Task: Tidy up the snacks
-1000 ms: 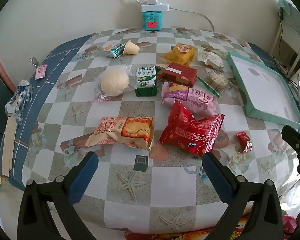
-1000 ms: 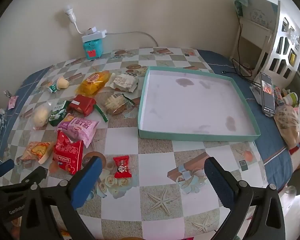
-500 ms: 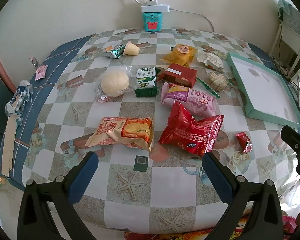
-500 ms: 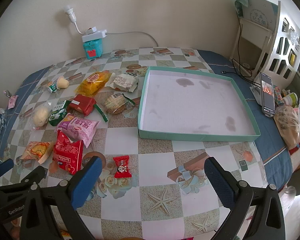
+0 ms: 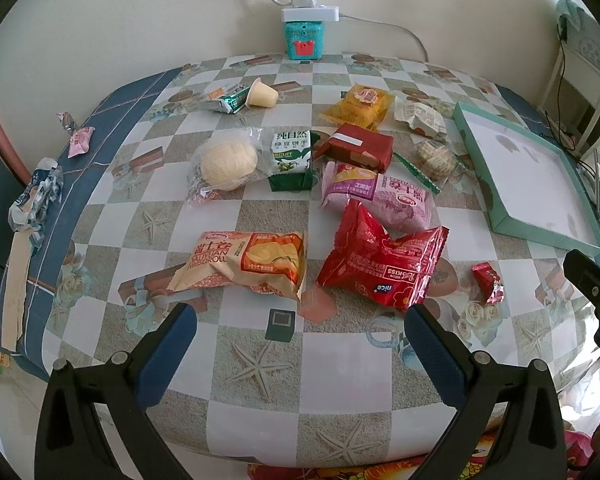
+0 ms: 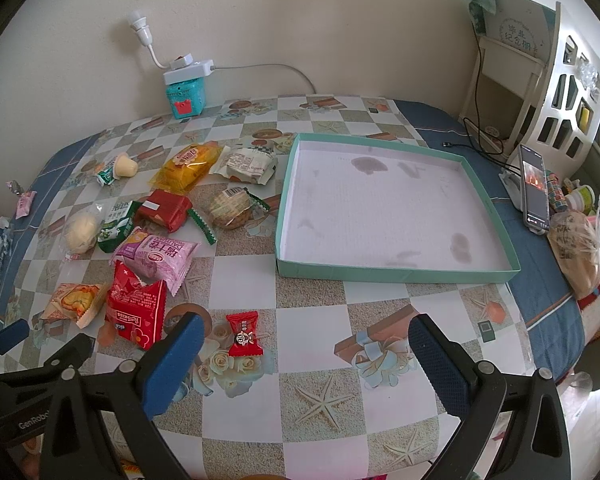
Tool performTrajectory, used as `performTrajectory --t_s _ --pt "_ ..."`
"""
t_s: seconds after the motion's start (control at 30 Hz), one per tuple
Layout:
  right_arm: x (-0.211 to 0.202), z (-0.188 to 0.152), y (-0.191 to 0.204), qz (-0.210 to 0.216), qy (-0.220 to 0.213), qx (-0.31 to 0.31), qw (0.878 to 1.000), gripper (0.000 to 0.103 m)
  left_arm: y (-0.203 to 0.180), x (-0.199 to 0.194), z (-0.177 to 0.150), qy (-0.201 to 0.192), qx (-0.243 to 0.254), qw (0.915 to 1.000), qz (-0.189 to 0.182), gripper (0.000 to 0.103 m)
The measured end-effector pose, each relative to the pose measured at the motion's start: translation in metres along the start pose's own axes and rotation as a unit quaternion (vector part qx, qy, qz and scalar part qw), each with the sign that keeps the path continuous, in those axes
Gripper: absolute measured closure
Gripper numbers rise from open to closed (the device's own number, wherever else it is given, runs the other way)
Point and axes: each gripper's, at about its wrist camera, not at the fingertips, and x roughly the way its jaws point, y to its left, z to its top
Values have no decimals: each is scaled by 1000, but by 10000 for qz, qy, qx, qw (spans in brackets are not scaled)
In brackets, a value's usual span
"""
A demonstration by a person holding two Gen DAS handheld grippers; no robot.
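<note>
Several snacks lie scattered on the checked tablecloth: a big red packet, an orange roll packet, a pink packet, a small red candy and a round bun. An empty teal tray sits to their right. My left gripper hovers open near the table's front edge, below the two packets. My right gripper is open too, with the candy just inside its left finger.
A teal box with a power strip stands at the back wall. A phone, a bagged item and a white shelf crowd the right side. Wrappers lie at the left table edge.
Both grippers stay open. The left view has shifted slightly, the table contents sliding a little left and down; no snack has moved.
</note>
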Motion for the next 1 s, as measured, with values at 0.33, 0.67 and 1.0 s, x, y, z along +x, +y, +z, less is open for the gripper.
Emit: performTrajectory --t_s 0.33,0.67,1.0 --pt "0 0 0 -2 -12 -6 10000 0 1 2 -1 12 4 10000 8 0" --pt "0 0 0 -1 -15 -5 10000 0 2 3 -2 21 6 10000 4 0" --pt "0 -1 1 -6 -16 -8 10000 0 2 3 -2 25 9 10000 6 0"
